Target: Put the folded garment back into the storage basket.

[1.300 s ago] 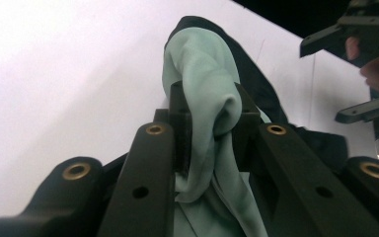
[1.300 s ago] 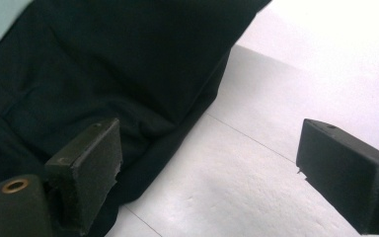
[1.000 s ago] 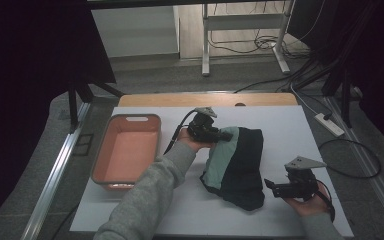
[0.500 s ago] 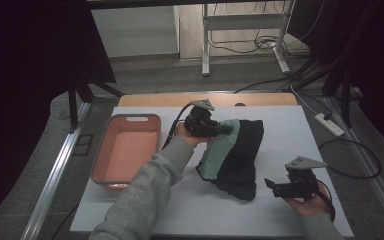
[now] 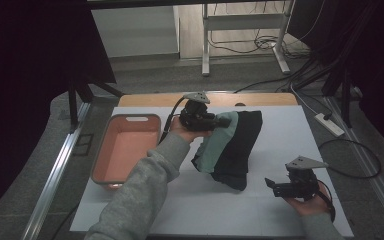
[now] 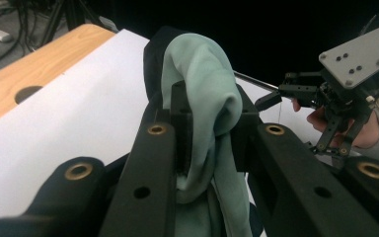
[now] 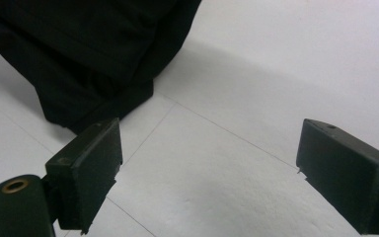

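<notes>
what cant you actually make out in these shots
- Garment: what kind it is; bunched and dim in the high view, and the left gripper covers much of it in its own view.
- Pink tray: its near corner, hidden by the grey sleeve.
- Right gripper view: the garment's dark edge runs off the top.

your left gripper (image 5: pixel 215 121) and right gripper (image 5: pixel 276 187) are black, each topped by a grey three-cornered plate (image 5: pixel 306 162) with small holes. brass-coloured rivets (image 6: pixel 156 130) mark the jaw links. a black cable (image 5: pixel 172 114) trails from the left gripper. your sleeve (image 5: pixel 142 190) is grey.
</notes>
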Demonstrator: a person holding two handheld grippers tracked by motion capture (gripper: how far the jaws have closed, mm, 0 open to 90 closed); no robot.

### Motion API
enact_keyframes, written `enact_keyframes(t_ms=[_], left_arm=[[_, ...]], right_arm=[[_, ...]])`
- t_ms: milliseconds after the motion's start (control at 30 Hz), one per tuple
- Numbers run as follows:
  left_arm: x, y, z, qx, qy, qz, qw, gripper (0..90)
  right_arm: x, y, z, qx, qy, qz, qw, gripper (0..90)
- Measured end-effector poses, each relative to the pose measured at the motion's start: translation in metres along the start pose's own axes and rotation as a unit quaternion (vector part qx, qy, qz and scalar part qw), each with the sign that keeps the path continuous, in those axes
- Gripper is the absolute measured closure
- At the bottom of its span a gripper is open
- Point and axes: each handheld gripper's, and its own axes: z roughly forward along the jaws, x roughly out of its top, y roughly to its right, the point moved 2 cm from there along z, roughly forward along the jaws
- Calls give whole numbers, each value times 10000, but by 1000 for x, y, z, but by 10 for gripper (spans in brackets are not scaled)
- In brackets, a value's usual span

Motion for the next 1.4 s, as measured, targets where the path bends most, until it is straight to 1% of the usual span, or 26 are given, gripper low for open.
enact_keyframes(t_ms=[167,400,633,1167,1400], left_arm=[[4,2,-9,24,99,14,9999,781],[4,1,-14,78,83,10,9999,781],[6,1,-20,125,124,16,9998,781],[14,4,-41,258,220,96,9994,781],[15,4,-50,311,288,97,9991,782]], right_arm=[[0,1,0,0,-3,9,10000,105],[0,1,0,-3,0,9,10000,105],[0,1,0,-7,-4,11,10000,105],[0,1,0,-23,8,28,10000,105],[0,1,0,-27,6,21,10000,105]])
